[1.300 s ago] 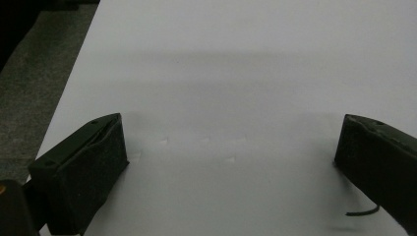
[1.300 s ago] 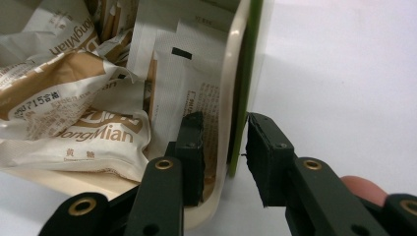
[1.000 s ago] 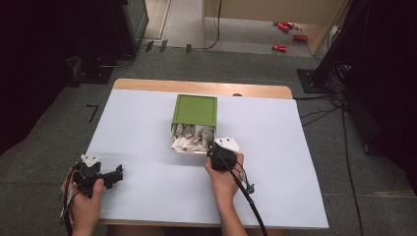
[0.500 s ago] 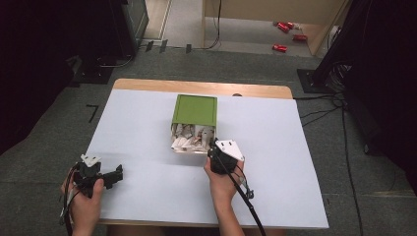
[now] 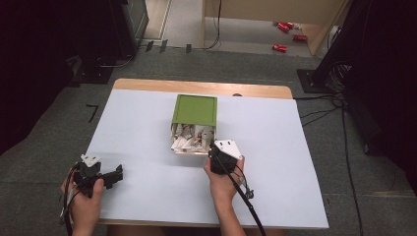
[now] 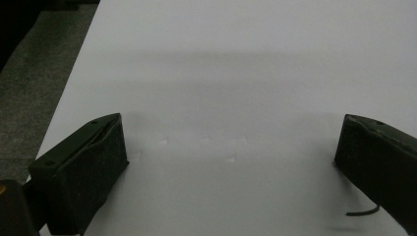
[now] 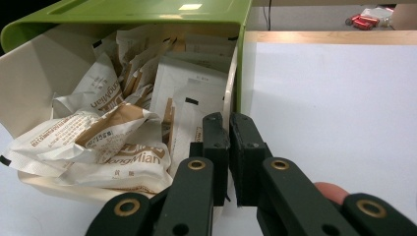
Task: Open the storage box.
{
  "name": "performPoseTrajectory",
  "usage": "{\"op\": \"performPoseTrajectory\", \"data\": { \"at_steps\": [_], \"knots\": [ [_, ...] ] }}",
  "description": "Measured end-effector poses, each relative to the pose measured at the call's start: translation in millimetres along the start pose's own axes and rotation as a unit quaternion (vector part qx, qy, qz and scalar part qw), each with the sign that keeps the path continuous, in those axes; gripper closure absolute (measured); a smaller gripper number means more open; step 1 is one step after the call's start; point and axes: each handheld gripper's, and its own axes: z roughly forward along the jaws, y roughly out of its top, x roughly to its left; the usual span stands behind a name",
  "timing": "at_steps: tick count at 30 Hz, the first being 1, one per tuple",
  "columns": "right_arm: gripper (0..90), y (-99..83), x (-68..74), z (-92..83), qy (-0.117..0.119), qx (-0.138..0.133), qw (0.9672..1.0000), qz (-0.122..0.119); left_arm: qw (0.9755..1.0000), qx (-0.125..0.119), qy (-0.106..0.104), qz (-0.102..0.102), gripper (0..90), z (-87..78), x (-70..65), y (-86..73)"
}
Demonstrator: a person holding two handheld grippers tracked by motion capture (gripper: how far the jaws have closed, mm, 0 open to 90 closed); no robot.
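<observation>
Right gripper (image 7: 228, 129), lower centre of its own view: jaws have just closed, pinching the edge of a white packet (image 7: 189, 105) at the green box's (image 5: 194, 109) mouth. Thin grip may slip, or drag neighbouring packets out. Left gripper (image 5: 118, 173) spread, idle at lower left.

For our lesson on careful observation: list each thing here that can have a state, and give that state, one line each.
green box: lying on its side, open end towards the person, full.
packets: crumpled, piled inside the box, some reaching its mouth.
right claw: jaws have just been closing; shut on the box's side wall.
left claw: open wide, nothing between its jaws.
</observation>
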Motion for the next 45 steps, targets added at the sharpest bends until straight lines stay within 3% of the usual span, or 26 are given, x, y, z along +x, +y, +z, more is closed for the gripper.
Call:
{"op": "performPoseTrajectory", "data": {
  "at_steps": [39,42,44,45],
  "knots": [
    [87.5,-31.8,4.4,-51.1,0.016,-0.006,0.9997,0.016,1.0000,0.000,0.000,0.001,0.0,0.0,0.0,0.0],
    [65.8,-27.2,1.4,-52.2,0.040,-0.023,0.9985,0.030,1.0000,-0.001,0.000,0.000,0.0,-0.1,0.0,-0.1],
    [61.8,-25.0,0.4,-52.5,0.045,-0.026,0.9981,0.033,1.0000,-0.001,0.000,0.000,0.0,-0.1,0.0,-0.1],
    [53.0,-20.9,-1.5,-52.8,0.059,-0.028,0.9970,0.043,1.0000,-0.001,0.000,0.000,0.0,-0.1,0.0,-0.1]
  ]
}}
